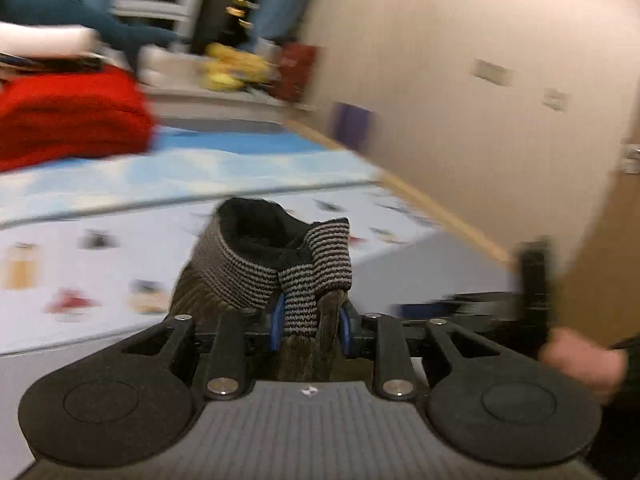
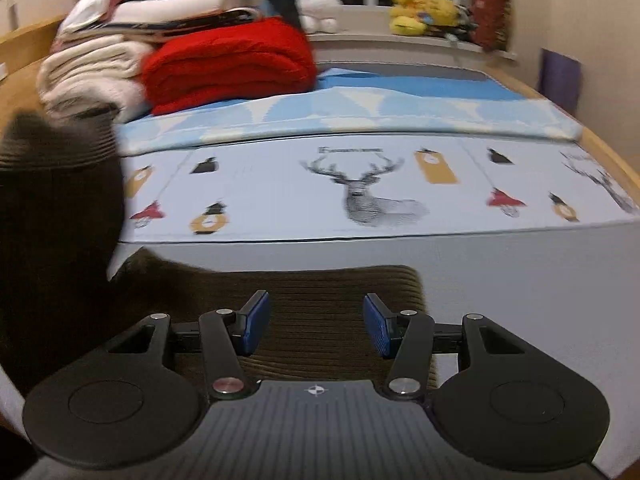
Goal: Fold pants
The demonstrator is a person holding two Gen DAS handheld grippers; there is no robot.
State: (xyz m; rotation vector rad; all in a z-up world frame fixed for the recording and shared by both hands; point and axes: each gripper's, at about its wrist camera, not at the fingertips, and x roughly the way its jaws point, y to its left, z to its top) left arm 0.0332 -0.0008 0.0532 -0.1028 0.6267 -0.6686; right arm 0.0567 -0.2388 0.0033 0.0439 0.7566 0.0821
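Left tongs clamped on striped waistband of pants.

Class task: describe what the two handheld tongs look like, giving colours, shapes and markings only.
Both the left tongs and right tongs look alike: matte black linkage arms with silver rivets, two round black discs at the base, a ribbed grey body bearing a small white cross mark, and blue textured finger pads.

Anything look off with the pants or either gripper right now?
Yes. The left gripper is shut on the pants at the bunched striped waistband, not a flat edge. The right gripper is open over the brown cloth, holding nothing. No damage shows.
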